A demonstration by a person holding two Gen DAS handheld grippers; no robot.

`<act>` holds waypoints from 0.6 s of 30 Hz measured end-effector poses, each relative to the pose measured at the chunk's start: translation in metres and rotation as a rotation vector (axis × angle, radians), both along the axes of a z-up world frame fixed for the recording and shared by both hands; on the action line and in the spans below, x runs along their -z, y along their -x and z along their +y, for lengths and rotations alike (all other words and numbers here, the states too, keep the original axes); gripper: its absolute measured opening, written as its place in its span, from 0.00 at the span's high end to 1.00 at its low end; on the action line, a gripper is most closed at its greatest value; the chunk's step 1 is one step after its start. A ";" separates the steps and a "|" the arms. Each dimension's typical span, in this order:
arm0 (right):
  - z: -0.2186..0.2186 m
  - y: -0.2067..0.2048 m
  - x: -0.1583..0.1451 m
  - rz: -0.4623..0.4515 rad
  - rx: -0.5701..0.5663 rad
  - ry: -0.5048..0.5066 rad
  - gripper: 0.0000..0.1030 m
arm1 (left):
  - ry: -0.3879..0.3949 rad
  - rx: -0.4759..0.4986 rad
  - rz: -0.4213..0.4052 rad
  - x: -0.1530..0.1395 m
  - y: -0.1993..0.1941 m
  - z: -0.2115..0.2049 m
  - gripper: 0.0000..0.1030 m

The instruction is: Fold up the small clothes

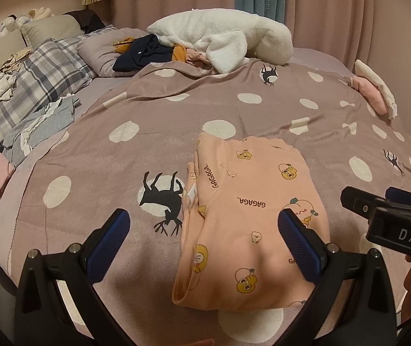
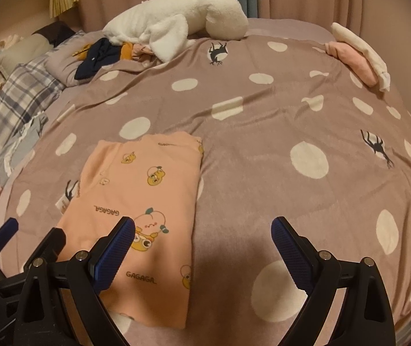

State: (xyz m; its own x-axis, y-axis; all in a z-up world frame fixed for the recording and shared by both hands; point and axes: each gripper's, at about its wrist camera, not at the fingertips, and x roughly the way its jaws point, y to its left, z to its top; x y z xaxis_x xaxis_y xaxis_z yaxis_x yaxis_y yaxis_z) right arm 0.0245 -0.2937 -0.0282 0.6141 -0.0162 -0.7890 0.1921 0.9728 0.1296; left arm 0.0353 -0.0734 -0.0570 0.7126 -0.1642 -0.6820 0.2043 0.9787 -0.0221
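Now, from the left wrist view: the left gripper (image 1: 204,226) hangs above the bed with its blue-padded fingers spread wide, nothing between them. Beneath it lies the peach garment (image 1: 251,210), folded into a tidy rectangle with cartoon prints and "GAGAGA" lettering, flat on the mauve polka-dot duvet (image 1: 95,132). The left finger sits over a black deer print, the right finger over the garment's near half. At the right edge the right gripper (image 1: 384,204) pokes in, black with "DAS" on its body. Far off, a white fleece item (image 1: 222,37) sits heaped at the head of the duvet beside a dark navy piece (image 1: 139,52), and a small pink and cream folded stack (image 1: 375,92) rests near the far right edge. A plaid pillow (image 1: 41,77) lies to the left.

Over to the right wrist view: the right gripper (image 2: 202,232) is also released, fingers wide apart, holding nothing. The peach garment (image 2: 144,196) lies left of centre, its right edge straight and neat; the left finger hovers over its lower portion, the right finger over bare duvet (image 2: 292,115). The left gripper (image 2: 6,230) shows at the lower left corner.
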 end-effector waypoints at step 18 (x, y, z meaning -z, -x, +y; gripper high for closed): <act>0.004 -0.001 0.004 0.042 0.006 0.021 0.08 | -0.028 0.033 0.022 0.005 0.002 -0.006 0.00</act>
State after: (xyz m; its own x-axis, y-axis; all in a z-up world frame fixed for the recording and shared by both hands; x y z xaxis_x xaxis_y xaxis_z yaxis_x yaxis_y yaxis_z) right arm 0.0259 -0.2897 -0.0319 0.5803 -0.0368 -0.8136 0.2031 0.9739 0.1008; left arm 0.0336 -0.0796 -0.0622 0.6918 -0.1682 -0.7022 0.2362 0.9717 -0.0001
